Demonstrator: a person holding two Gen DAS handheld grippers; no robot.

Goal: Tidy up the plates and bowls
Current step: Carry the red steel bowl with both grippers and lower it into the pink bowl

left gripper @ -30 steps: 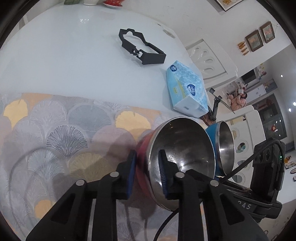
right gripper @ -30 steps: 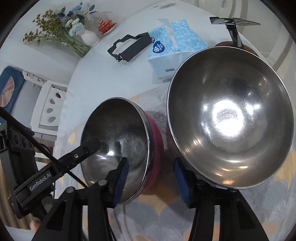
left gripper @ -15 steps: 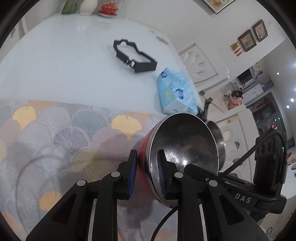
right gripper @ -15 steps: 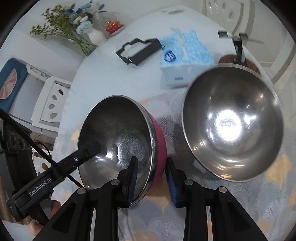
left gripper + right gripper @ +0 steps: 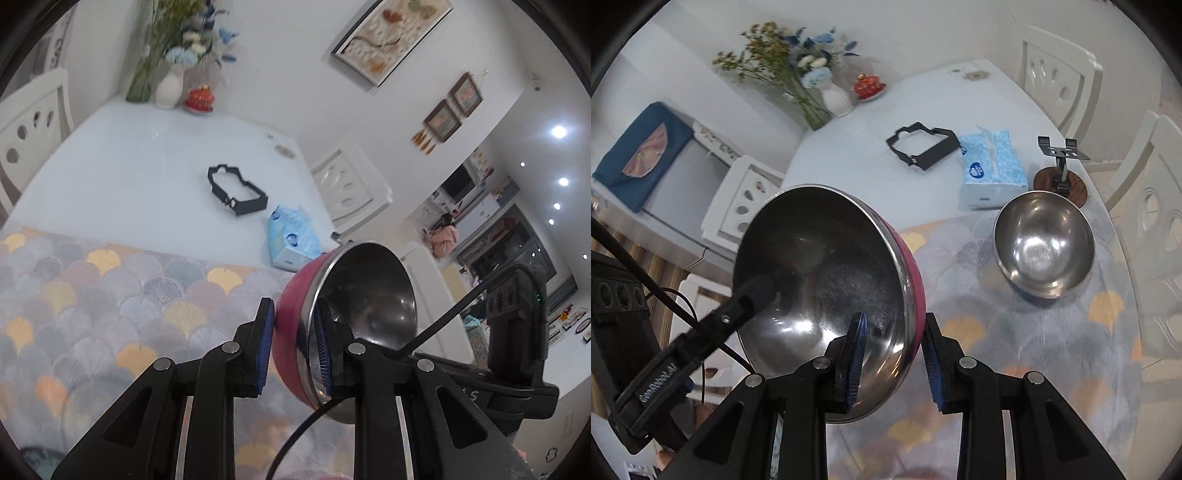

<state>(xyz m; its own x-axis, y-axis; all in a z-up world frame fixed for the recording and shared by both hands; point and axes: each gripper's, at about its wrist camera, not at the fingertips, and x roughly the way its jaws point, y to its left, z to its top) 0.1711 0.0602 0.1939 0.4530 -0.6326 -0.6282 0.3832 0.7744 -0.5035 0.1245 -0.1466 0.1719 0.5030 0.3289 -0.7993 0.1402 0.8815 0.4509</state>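
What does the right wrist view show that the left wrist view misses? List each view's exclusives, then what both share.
Right wrist only: the second steel bowl on the patterned mat, and the black stand.
Left wrist only: framed pictures and a person in pink in the far room.
Both: the pink bowl gripped on its rim by the left gripper and right gripper, tissue pack, flower vase.

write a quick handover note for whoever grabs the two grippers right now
Left gripper: shut on the rim of the pink bowl, one pad inside, one outside.
Right gripper: shut on the same bowl's rim, on another part of it.
The pink bowl is tilted and off the patterned mat, held by both.
The second steel bowl sits on the mat near the tissue pack.
Done: pink bowl picked up.
Left: probably set it with the other bowl, then release.
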